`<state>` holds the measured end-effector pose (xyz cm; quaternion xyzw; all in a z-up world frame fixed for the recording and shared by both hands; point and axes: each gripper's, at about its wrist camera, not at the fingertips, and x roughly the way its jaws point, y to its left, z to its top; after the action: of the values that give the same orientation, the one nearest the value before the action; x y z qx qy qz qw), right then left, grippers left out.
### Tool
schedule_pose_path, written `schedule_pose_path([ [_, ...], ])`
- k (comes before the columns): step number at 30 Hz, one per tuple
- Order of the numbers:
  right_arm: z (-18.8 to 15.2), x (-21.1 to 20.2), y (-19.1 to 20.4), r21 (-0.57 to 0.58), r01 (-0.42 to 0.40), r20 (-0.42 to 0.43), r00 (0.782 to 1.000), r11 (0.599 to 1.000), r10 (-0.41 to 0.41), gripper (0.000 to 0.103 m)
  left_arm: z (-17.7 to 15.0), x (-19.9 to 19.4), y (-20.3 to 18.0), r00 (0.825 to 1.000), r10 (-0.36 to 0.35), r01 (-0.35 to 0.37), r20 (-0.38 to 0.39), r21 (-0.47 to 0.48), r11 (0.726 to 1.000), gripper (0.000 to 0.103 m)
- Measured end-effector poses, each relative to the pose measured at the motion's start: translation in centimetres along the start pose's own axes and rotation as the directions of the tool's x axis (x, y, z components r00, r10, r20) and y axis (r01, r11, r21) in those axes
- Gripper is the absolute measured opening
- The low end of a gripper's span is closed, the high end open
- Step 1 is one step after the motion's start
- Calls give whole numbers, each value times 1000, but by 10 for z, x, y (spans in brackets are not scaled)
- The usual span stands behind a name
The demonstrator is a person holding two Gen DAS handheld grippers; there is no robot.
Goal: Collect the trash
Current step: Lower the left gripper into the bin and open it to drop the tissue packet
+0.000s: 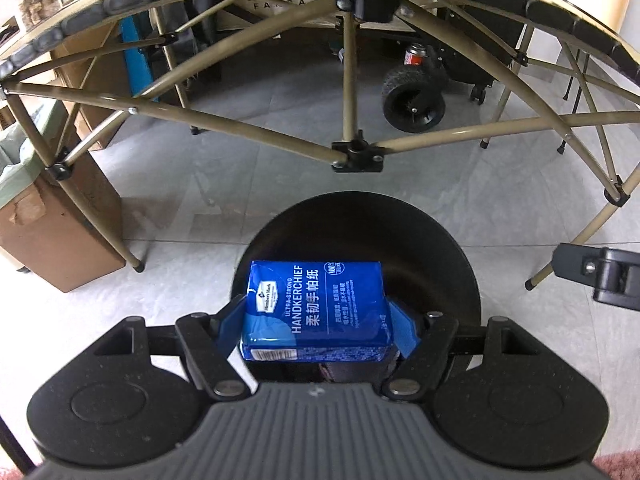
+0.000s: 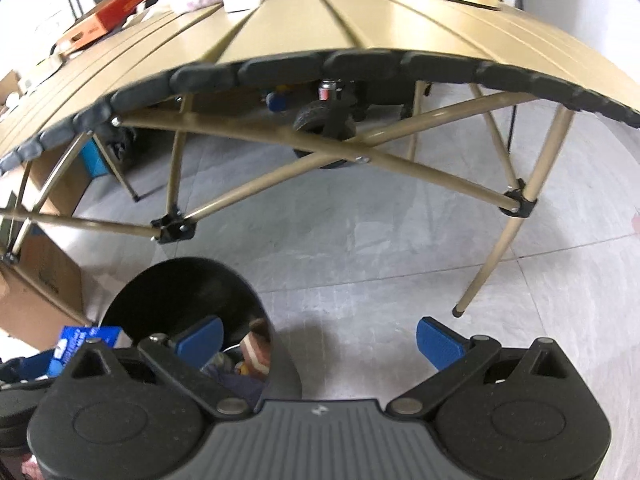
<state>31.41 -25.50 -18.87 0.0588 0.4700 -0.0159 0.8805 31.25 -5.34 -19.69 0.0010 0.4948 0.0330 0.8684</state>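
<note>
A blue handkerchief tissue pack (image 1: 318,310) sits between the blue pads of my left gripper (image 1: 320,326), which is shut on it. The pack hangs over the open mouth of a round black trash bin (image 1: 432,248) on the floor. In the right wrist view the same black bin (image 2: 180,292) stands at lower left with some trash inside (image 2: 256,354), and the tissue pack (image 2: 82,342) shows at its left rim. My right gripper (image 2: 320,342) is open with nothing between its blue pads, just right of the bin and above bare floor.
A tan folding table (image 2: 360,28) with crossed legs (image 1: 356,156) stands just beyond the bin. Cardboard boxes (image 1: 60,232) sit at left. A black wheeled cart (image 1: 414,98) is under the table. A red-orange box (image 2: 112,16) and cloths lie on the tabletop.
</note>
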Motion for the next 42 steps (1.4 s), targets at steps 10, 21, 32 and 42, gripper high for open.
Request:
schedule_pose_path([
  [10,0,3,-19,46,21,-5,1000,999,-21,103,6,18,-14,998,-7,7,-57,-4,1000,74],
  [21,-1,4,-24,62,19,-5,1000,998,-19,103,9,36,-23,994,-12,11,-108,-12,1000,74],
  [32,0,6,-23,57,14,-6,1000,998,-14,103,8,37,-25,991,-21,20,-130,-9,1000,84],
  [42,0,5,-22,58,12,0,1000,998,-12,103,7,34,-30,993,-28,30,-111,17,999,103],
])
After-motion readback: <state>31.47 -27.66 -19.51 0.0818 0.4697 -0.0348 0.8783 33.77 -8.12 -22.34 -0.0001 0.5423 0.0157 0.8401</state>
